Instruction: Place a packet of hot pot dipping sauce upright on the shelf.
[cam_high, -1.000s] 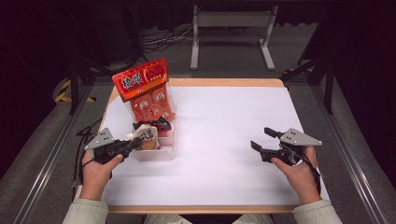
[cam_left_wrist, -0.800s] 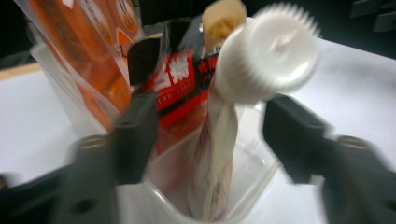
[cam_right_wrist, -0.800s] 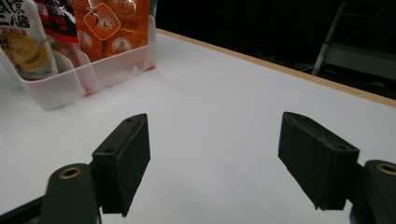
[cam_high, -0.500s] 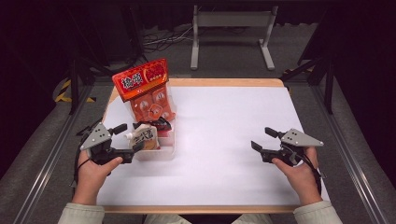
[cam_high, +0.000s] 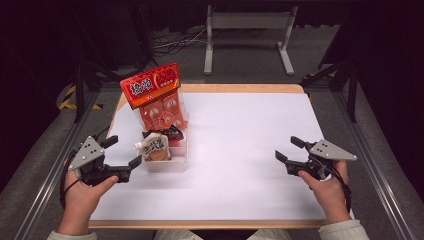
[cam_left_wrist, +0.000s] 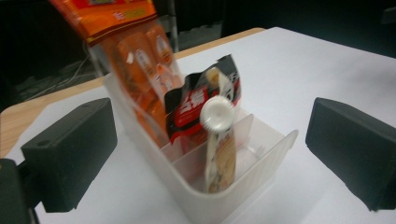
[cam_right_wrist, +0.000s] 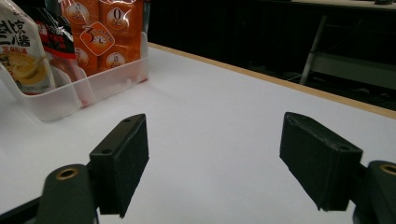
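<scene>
Release step: left gripper (cam_high: 122, 152), its jaws just opened wide and empty, leaves the spouted pouch (cam_high: 154, 148) standing in the clear bin (cam_high: 167, 165) near the desk's left edge; next, withdraw clear.

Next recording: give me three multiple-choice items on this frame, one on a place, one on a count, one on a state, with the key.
1. Where does the spouted pouch stand?
A. in the front compartment of the clear bin
B. flat on the white table top
C. between the right jaws

2. How many packs stand in the bin?
A. one
B. three
C. five

3. How are the jaws of the left hand-held gripper?
A. clamped on the pouch
B. clamped on the bin wall
C. open, holding nothing

Key: 1 A, the pouch stands upright in front of the bin's divider; 2 B, the pouch, a black and red pack and the tall orange pack; 3 C, the jaws have just been opening and stand wide apart, clear of the pouch.
</scene>
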